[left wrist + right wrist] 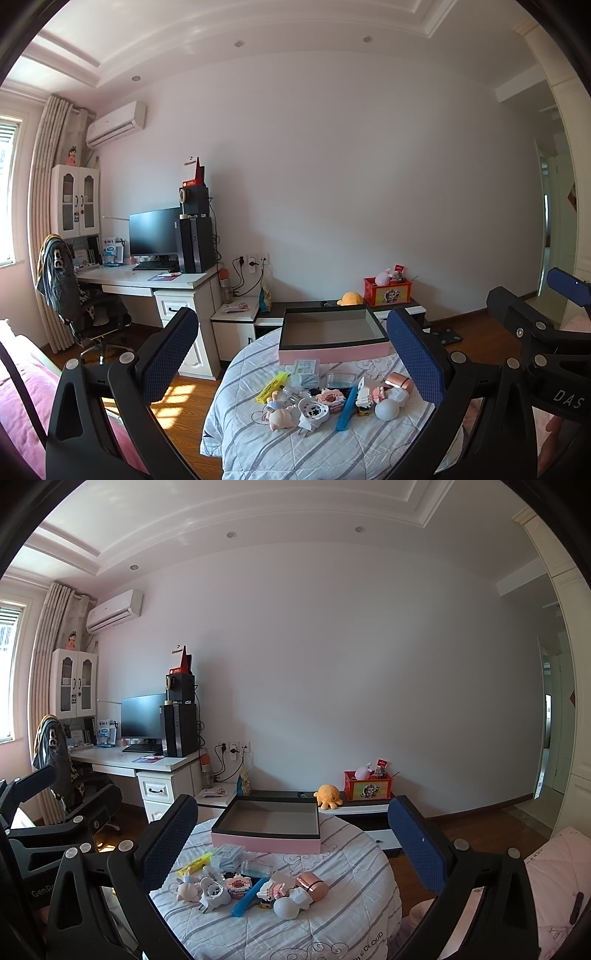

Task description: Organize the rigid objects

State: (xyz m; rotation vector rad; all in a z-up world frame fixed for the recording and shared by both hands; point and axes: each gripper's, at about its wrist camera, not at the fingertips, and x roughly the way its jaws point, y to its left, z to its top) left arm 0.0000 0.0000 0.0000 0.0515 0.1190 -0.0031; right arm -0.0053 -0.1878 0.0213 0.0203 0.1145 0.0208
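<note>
Both grippers are hanging w/ jaws spread wide, nothing btwn the pads, well short of the round quilt-covered table (258, 443).

Left gripper (291, 360) view is catching the right gripper's frame at far right edge; right gripper (293, 843) view is catching the left one's frame at far left. Right view is showing the orange plush octopus (328, 795) whole on the low cabinet; in left view it's only peeking above the box's far wall (351, 297).

Pink box (334, 352) w/ dark rim is sitting ahead, btwn the fingers, beyond the pile, its grey inside looking bare. The pile itself is lying nearer, loose on the quilt: yellow highlighter (272, 386), blue stick (347, 408), white ball (386, 409), rose-gold jar (399, 383), block models, small doll.

Red crate (387, 291) farther back is holding a pink toy & small bits.
</note>
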